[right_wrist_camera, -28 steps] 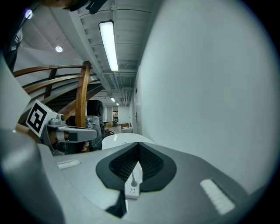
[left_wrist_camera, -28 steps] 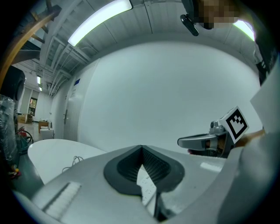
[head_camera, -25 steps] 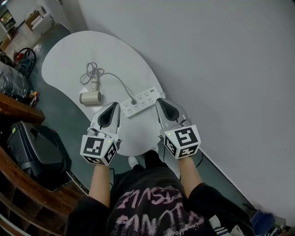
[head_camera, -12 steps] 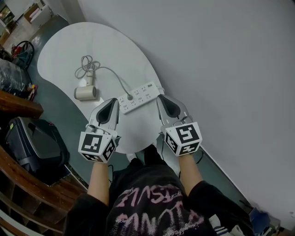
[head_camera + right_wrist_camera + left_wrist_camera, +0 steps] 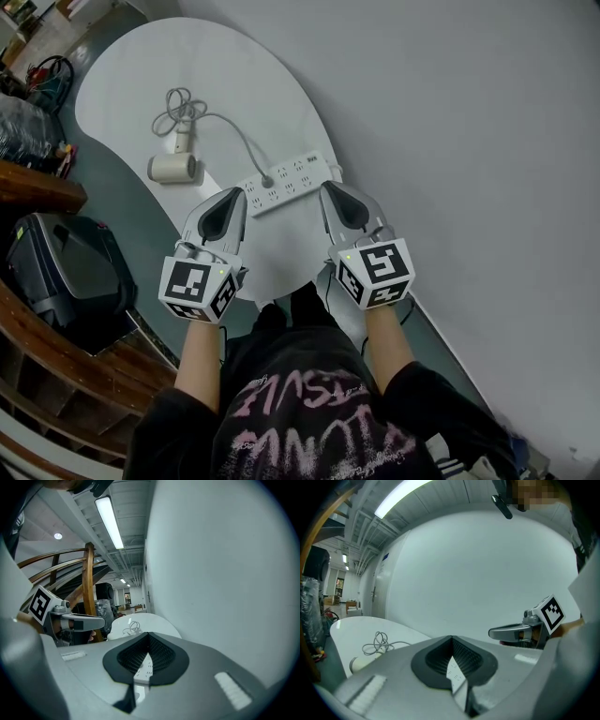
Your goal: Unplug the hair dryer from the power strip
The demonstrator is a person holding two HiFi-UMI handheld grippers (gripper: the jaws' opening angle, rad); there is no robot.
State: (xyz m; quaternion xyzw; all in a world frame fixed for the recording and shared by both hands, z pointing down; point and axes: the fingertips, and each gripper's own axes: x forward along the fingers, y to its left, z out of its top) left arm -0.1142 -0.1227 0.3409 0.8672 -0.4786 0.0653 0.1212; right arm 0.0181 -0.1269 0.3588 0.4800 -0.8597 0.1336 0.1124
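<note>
The left gripper [image 5: 232,194] and right gripper [image 5: 329,188], jaws closed and empty, have lowered toward the strip [image 5: 291,182]; the plug [image 5: 266,182] remains seated.

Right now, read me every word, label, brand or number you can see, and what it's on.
Nothing reads clearly.
Person's black shirt: pink lettering, upside down and blurred, unreadable.
White rectangular plastic power strip: markings, if any, too small to read.
Grey left gripper and right gripper: black-and-white square patterns on their cubes, no words.
</note>
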